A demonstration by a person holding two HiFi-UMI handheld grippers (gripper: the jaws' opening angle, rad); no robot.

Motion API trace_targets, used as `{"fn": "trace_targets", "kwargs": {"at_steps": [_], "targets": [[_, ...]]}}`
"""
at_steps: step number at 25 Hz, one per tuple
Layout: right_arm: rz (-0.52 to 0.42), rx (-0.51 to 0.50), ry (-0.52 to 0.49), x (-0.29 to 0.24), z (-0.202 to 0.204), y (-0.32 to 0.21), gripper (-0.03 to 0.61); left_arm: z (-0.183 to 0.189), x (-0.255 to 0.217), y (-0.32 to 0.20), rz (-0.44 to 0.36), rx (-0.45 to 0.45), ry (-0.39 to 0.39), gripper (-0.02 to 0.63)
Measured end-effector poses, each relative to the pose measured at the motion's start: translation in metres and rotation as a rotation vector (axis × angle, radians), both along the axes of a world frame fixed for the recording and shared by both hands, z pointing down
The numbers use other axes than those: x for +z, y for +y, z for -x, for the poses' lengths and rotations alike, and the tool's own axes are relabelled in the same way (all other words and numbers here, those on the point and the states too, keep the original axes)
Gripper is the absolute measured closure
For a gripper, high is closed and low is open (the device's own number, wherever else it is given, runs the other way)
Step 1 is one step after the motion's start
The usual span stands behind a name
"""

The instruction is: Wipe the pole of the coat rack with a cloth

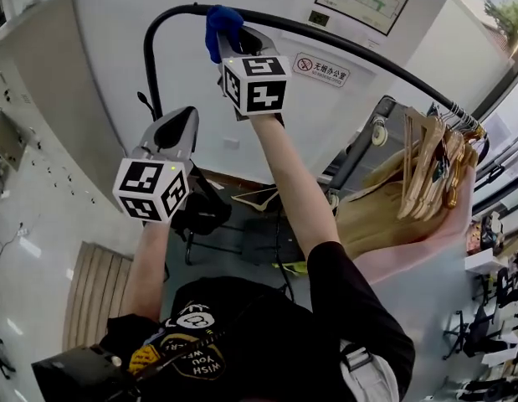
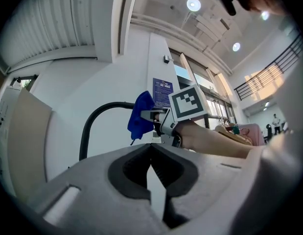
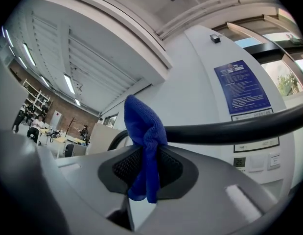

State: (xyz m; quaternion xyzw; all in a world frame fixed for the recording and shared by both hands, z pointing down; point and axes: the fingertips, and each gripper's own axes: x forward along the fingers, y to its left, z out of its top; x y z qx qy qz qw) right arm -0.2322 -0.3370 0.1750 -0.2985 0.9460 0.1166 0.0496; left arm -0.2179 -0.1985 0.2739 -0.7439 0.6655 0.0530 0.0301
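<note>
The coat rack's black pole curves up from the left and runs right along the top. My right gripper is raised to the pole near the bend, shut on a blue cloth that presses against the pole. In the right gripper view the blue cloth hangs pinched between the jaws, with the pole passing just behind it. My left gripper is lower and to the left, away from the pole, shut with nothing in it. From the left gripper view I see the cloth and the pole's bend.
Wooden hangers hang bunched at the pole's right end, over pale garments. A white wall with a posted sign stands behind the rack. A black stand sits on the floor below.
</note>
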Motion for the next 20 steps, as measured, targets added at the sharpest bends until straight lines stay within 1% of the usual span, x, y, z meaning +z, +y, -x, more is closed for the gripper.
{"fn": "trace_targets", "kwargs": {"at_steps": [2,4,7,9,12,17,20], "targets": [[0.004,0.005,-0.006,0.0,-0.004,-0.005,0.502,0.0,-0.001,-0.002,-0.001,0.006,-0.002,0.612],[0.009,0.025,-0.013,0.0,-0.017,-0.012,0.502,-0.002,-0.002,-0.006,-0.001,0.018,-0.002,0.612],[0.003,0.074,-0.023,0.001,-0.049,-0.021,0.502,-0.013,-0.001,-0.013,-0.002,0.049,0.001,0.613],[-0.014,0.128,-0.025,0.002,-0.08,-0.029,0.502,-0.027,0.0,-0.021,-0.001,0.084,0.003,0.612],[-0.019,0.234,-0.045,0.004,-0.143,-0.045,0.502,-0.058,0.002,-0.035,0.004,0.159,-0.003,0.613],[0.024,0.437,-0.097,0.004,-0.264,-0.08,0.502,-0.112,0.003,-0.056,0.007,0.28,-0.015,0.612],[0.042,0.569,-0.128,0.005,-0.334,-0.094,0.502,-0.137,0.006,-0.065,0.011,0.331,-0.019,0.613]]}}
